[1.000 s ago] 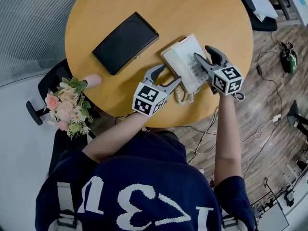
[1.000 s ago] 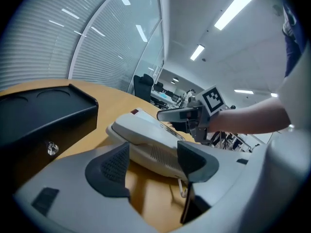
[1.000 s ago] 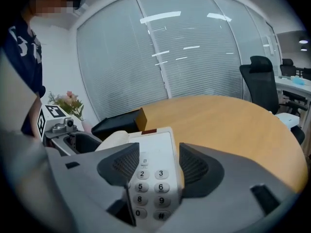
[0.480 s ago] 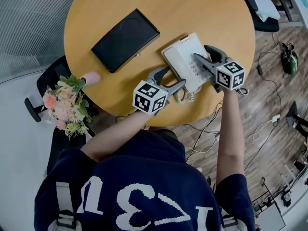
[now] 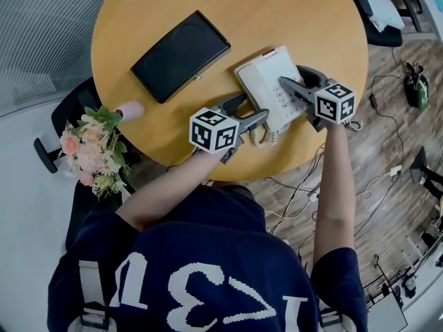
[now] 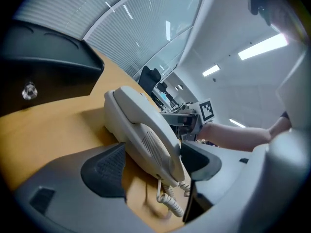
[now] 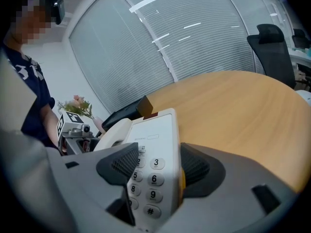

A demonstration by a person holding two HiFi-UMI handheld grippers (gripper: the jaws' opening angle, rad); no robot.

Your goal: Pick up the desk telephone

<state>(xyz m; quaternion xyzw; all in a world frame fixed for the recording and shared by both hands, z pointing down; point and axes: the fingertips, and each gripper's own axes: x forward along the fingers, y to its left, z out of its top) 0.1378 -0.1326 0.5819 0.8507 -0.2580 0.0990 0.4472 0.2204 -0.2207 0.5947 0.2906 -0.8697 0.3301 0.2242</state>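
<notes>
Here, flowers (image 5: 93, 151) sit at the left rim of the round table (image 5: 291, 12). A flat black case (image 5: 180, 56) lies on the wood, well apart from the phone (image 5: 266, 81) to its right.

The phone rests on the table near the front edge, its handset (image 6: 146, 135) on the cradle along its left side and its keypad (image 7: 150, 181) on the right. The cord (image 6: 167, 203) coils out from the handset's near end onto the wood.

The left gripper (image 5: 252, 109) comes in low from the front-left. Its jaws have just been opening and now stand wide. The handset's near end lies between them; we see a gap at the left pad, while the right pad is close by the handset. We see no clamp.

The right gripper (image 5: 291, 76) reaches in from the right, tilted down. Its jaws have also just been opening and stand wide. They straddle the phone's near right corner, one pad over the keypad and the other just outside the right edge; we cannot tell whether either touches. Nothing is lifted.

At far right, cables (image 5: 387, 178) trail over the floor (image 5: 387, 81).
</notes>
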